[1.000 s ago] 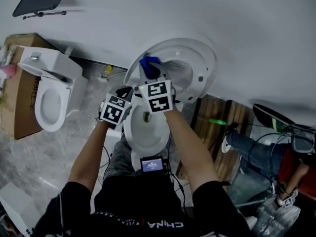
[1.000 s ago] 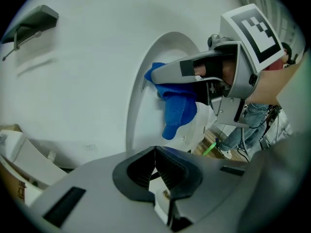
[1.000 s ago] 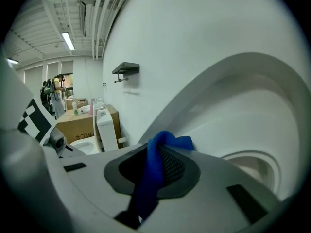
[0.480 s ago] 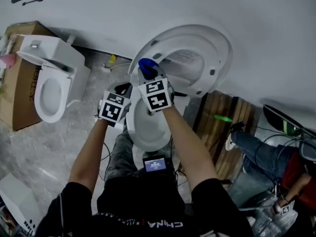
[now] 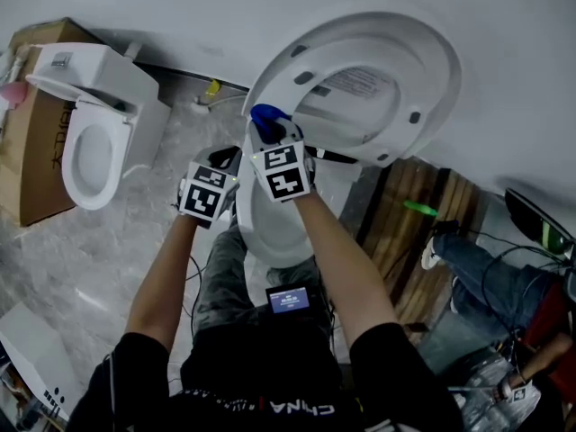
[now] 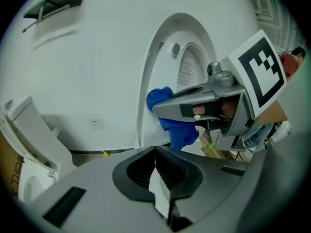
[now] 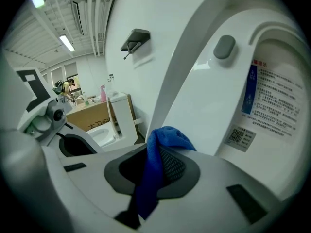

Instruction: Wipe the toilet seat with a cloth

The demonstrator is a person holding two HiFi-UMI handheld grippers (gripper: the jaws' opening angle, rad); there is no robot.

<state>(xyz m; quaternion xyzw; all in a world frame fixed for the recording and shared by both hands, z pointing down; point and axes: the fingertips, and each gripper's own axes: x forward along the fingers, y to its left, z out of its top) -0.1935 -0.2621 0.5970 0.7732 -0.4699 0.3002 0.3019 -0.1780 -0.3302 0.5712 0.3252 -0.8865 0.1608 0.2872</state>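
Observation:
The toilet seat (image 5: 270,66) stands raised against the wall above the bowl (image 5: 270,232). My right gripper (image 5: 270,131) is shut on a blue cloth (image 5: 266,115) and holds it against the seat's left rim. In the right gripper view the cloth (image 7: 153,169) hangs from between the jaws, with the seat's underside (image 7: 194,81) just beyond. My left gripper (image 5: 225,162) is shut and holds nothing, just left of the right one. The left gripper view shows its shut jaws (image 6: 156,171), the cloth (image 6: 182,132) and the right gripper (image 6: 204,106) ahead.
A second toilet (image 5: 90,142) and a cardboard box (image 5: 31,160) stand at the left. A wooden pallet (image 5: 423,223) and a seated person's leg (image 5: 486,277) are at the right. A small screen (image 5: 290,300) hangs below the bowl. A white box (image 5: 31,367) lies bottom left.
The raised seat shows larger and higher in the head view. The right gripper stays on its left rim with the cloth. The left gripper keeps its place beside it.

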